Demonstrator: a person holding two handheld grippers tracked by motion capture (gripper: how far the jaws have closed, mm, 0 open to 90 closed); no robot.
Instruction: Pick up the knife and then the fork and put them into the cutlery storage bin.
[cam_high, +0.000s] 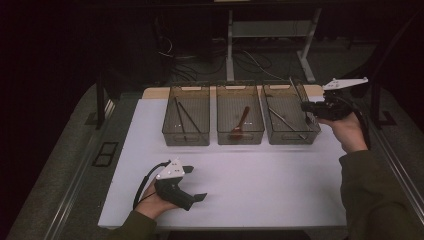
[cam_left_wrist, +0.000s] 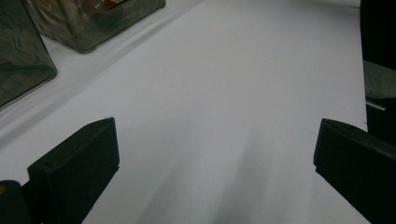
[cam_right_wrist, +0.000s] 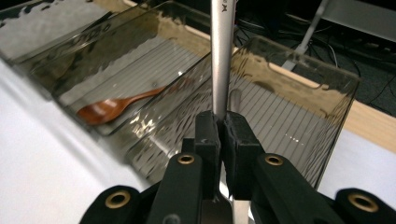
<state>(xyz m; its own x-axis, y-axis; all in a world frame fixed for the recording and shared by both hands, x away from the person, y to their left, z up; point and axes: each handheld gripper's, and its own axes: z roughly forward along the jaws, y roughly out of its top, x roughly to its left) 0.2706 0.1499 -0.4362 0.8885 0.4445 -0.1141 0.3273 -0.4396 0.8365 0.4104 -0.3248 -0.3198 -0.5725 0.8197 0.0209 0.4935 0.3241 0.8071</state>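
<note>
High view, left to right: your left gripper (cam_high: 192, 187) rests low on the white table (cam_high: 260, 185), jaws apart with nothing between them; three clear bins follow, the middle bin (cam_high: 240, 121) holding a wooden spoon (cam_high: 241, 122). Your right gripper (cam_high: 306, 106) is raised at the right bin (cam_high: 291, 120). The right gripper view adds the grip itself: jaws clamped on a metal utensil (cam_right_wrist: 221, 56), its long axis running straight up out of the pads, above the right bin.
</note>
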